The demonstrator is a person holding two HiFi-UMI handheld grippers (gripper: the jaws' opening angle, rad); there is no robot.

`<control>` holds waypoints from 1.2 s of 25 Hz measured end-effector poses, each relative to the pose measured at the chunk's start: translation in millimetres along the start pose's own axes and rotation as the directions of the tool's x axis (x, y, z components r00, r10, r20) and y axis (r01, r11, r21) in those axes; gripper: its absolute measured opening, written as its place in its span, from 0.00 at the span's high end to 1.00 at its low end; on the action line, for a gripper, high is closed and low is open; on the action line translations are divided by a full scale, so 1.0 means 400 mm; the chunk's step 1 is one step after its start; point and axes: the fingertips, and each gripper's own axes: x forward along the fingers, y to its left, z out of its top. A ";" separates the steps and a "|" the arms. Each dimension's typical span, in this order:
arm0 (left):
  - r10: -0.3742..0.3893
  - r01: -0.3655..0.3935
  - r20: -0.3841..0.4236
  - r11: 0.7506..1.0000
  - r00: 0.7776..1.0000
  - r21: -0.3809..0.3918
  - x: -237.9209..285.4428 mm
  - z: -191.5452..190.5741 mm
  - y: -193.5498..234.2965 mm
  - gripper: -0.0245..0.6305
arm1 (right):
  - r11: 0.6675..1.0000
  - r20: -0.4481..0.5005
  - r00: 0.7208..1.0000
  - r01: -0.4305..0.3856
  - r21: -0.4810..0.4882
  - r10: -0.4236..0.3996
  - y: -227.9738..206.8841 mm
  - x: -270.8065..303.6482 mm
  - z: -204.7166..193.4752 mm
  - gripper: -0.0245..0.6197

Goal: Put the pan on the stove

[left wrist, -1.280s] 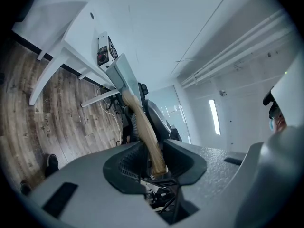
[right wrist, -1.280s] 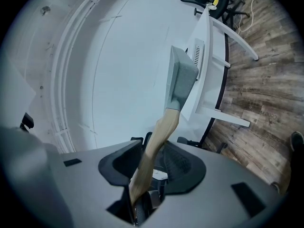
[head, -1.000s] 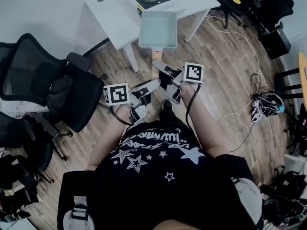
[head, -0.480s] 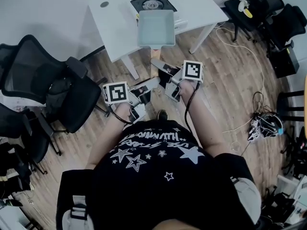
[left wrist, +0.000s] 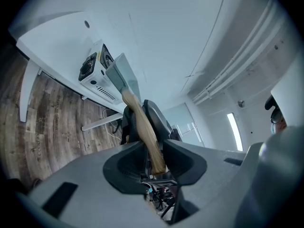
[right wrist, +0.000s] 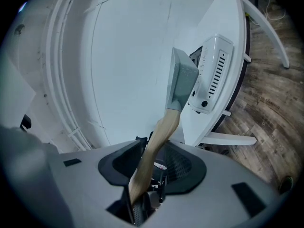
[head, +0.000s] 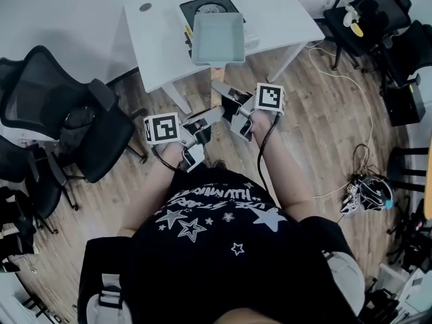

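A rectangular grey-blue pan with a wooden handle hangs level in the air, partly over the front of the black-topped stove on the white table. My left gripper is shut on the near end of the handle and my right gripper is shut on it a little further up. In the left gripper view the handle runs up from my left gripper to the pan beside the stove. The right gripper view shows my right gripper, the handle, the pan and the stove.
Black office chairs stand at the left on the wooden floor, and more chairs at the upper right. A white cable runs to a tangle of wires at the right. The table's legs stand just ahead of me.
Both grippers have carried the pan forward toward the table. The pan, which hung at the table's front edge, now overlaps the front of the stove.
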 end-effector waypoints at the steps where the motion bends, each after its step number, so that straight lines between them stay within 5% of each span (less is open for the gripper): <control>1: 0.005 -0.005 0.000 1.000 1.000 -0.001 0.007 0.003 0.001 0.78 | 1.000 -0.003 1.000 0.001 0.006 -0.001 -0.005 -0.001 0.006 0.73; 30: 0.013 -0.012 0.023 0.998 1.000 -0.055 0.167 0.287 0.127 0.78 | 0.999 -0.119 0.992 0.042 0.006 -0.041 -0.143 0.157 0.283 0.71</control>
